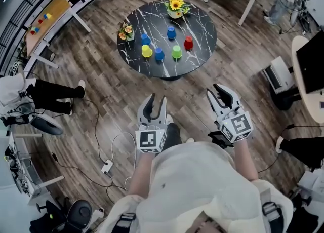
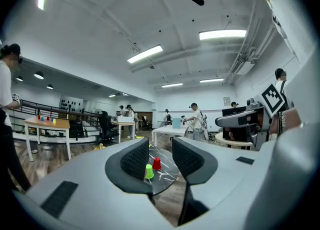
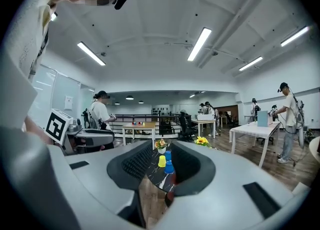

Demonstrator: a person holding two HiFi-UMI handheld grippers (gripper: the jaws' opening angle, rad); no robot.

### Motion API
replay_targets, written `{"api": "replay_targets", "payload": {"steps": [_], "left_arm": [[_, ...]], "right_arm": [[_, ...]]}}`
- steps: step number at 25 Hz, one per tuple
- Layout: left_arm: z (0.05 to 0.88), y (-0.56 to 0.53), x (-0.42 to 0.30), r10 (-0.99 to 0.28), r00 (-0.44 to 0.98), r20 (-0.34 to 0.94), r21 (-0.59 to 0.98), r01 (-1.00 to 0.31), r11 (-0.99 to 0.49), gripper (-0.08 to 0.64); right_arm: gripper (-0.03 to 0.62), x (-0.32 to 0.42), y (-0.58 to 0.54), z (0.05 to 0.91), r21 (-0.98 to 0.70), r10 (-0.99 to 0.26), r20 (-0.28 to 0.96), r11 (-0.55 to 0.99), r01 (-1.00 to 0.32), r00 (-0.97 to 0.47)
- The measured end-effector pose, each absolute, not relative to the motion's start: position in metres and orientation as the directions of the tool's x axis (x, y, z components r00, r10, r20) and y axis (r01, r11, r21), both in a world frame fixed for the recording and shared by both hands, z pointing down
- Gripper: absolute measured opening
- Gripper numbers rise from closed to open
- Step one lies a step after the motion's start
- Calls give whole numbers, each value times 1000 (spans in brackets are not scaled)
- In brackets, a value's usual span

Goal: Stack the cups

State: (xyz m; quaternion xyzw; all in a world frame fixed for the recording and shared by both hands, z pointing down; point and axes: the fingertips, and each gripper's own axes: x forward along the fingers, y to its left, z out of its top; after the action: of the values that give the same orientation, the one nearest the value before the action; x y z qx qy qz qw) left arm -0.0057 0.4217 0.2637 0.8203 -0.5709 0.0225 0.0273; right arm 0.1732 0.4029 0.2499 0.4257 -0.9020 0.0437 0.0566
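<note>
Well ahead of both grippers, on a round black table (image 1: 202, 62) veined white like marble: six small upturned plastic cups, tapered and glossy, each standing apart. Among them blue cups (image 1: 159, 54), a yellow cup (image 1: 147, 50), a green cup (image 1: 176, 51) and a red cup (image 1: 188, 43), none stacked. At the far rim, a pot of sunflowers (image 1: 175, 5); at the left rim, a smaller flower pot (image 1: 126, 32). Between table and grippers, only bare wood-plank floor (image 1: 101, 75). Nearer and to the left, a white cable with a power strip (image 1: 107, 166); further left, the legs of a seated person (image 1: 50, 95). Left gripper (image 1: 157, 100) released, ribbed dark pads parted around nothing, green and red cups far off in the gap. Right gripper (image 1: 212, 90) likewise slack and empty, yellow and blue cups distant between its jaws.
</note>
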Motion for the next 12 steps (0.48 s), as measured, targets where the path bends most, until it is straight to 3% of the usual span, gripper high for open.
{"api": "replay_targets", "payload": {"steps": [12], "left_arm": [[274,290,-67,-912,403,76,2,-915,-404,153]], "right_arm": [[127,109,275,256,-6,-781,161,610,-792,-603]]}}
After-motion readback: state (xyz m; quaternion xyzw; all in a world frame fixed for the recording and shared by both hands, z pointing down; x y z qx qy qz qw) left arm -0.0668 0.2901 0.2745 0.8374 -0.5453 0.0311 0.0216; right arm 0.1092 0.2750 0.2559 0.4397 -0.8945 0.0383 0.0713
